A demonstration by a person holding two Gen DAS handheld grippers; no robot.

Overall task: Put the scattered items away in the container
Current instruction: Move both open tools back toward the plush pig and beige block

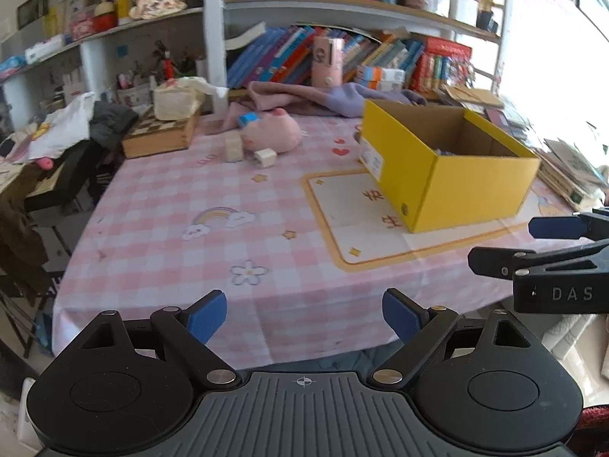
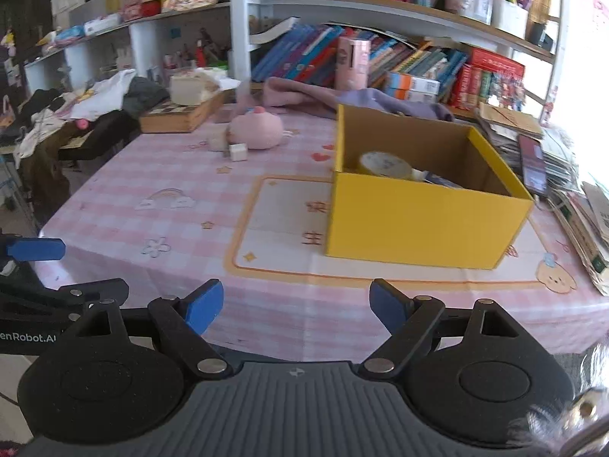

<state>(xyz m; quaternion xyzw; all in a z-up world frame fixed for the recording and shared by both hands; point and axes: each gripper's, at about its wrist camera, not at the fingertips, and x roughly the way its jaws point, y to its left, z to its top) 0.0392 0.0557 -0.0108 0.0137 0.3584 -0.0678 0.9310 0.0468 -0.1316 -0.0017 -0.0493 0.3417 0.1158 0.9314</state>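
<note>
**Pink checked table, both tongs empty**

Pink checked tablecloth (image 1: 160,205) lies under both tongs. Left gripper (image 1: 304,318) and right gripper (image 2: 296,308) spread wide, nothing between pads. Yellow box (image 2: 426,224) ahead-right of both; pink plush (image 1: 272,133) and small blocks (image 1: 265,157) far ahead-left, outside it

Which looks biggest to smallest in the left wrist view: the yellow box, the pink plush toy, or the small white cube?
1. yellow box, by far the largest.
2. pink plush toy.
3. small white cube, lying just in front of the plush.
The box sits nearer the camera, which exaggerates its lead.
</note>
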